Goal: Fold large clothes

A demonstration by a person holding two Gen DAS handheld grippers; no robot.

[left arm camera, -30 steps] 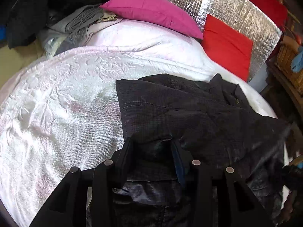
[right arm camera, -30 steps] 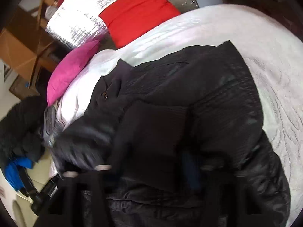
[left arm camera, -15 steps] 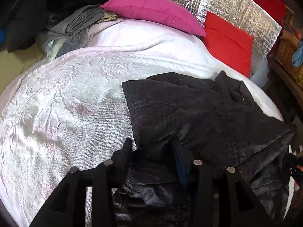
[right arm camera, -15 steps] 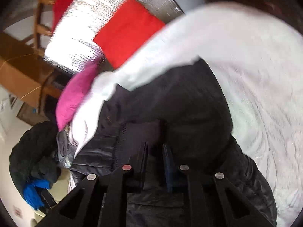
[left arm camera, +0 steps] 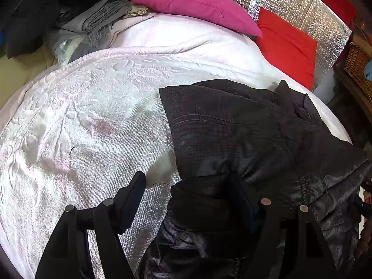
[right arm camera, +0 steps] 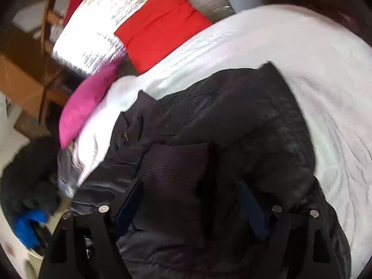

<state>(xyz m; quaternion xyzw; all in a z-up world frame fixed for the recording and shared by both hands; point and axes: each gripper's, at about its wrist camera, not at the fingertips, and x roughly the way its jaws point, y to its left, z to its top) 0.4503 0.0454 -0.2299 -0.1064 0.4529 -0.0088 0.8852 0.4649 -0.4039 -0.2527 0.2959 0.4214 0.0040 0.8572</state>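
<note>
**Black on pale pink, with red and magenta behind**

The black padded jacket (left arm camera: 244, 134) shows a faint grid weave up top and a glossy sheen lower down. The pale pink-white bedspread (left arm camera: 93, 121) carries an embossed floral pattern. Beyond lie a magenta pillow (left arm camera: 197, 2), a plain red cushion (left arm camera: 288, 46), a crinkled silver foil panel (left arm camera: 297, 7) and a grey fringed scarf (left arm camera: 102, 16).

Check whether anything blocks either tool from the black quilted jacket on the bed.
Nothing visible does. The black quilted jacket lies directly under both opening tools: left tool, right tool. Only white bedspread surrounds it.
</note>
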